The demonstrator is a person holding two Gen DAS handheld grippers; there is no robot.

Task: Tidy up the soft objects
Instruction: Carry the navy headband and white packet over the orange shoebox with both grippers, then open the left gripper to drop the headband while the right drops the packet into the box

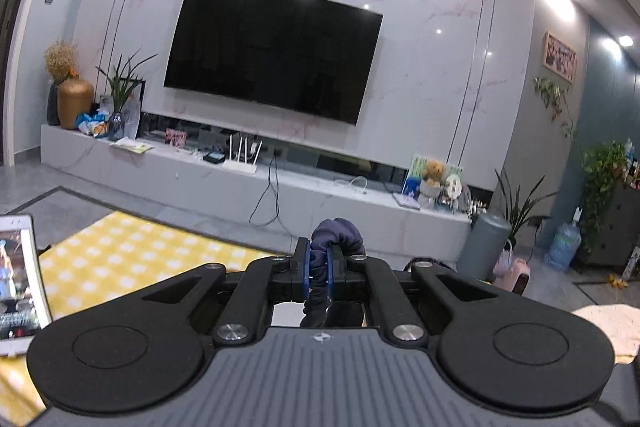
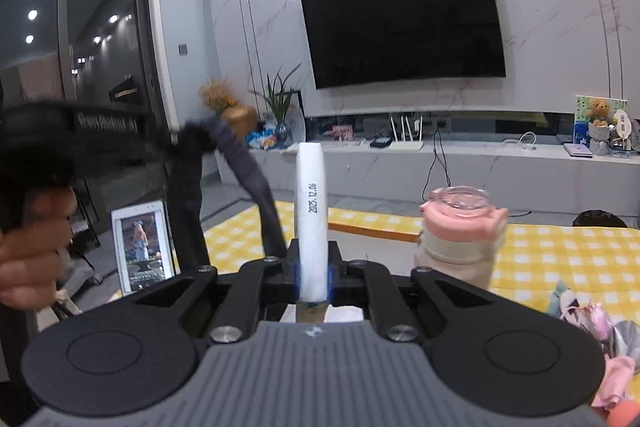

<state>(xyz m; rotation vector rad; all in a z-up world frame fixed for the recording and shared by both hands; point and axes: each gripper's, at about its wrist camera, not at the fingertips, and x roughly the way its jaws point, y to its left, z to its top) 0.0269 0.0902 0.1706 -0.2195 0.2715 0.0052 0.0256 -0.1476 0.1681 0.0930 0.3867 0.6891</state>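
Observation:
My left gripper is shut on a dark blue-grey cloth, which bunches up above the blue pads and hangs below them. In the right wrist view the same cloth droops in two long strips from the blurred left gripper, held by a person's hand at the left edge. My right gripper is shut on a white flat packet printed with a date. The packet stands upright between the fingers. Both grippers are raised above the table with the yellow checked tablecloth.
A pink lidded bottle stands on the tablecloth right of the packet. A propped phone stands at the left. Pink and grey clothes lie at the lower right. Behind are a TV bench and a wall TV.

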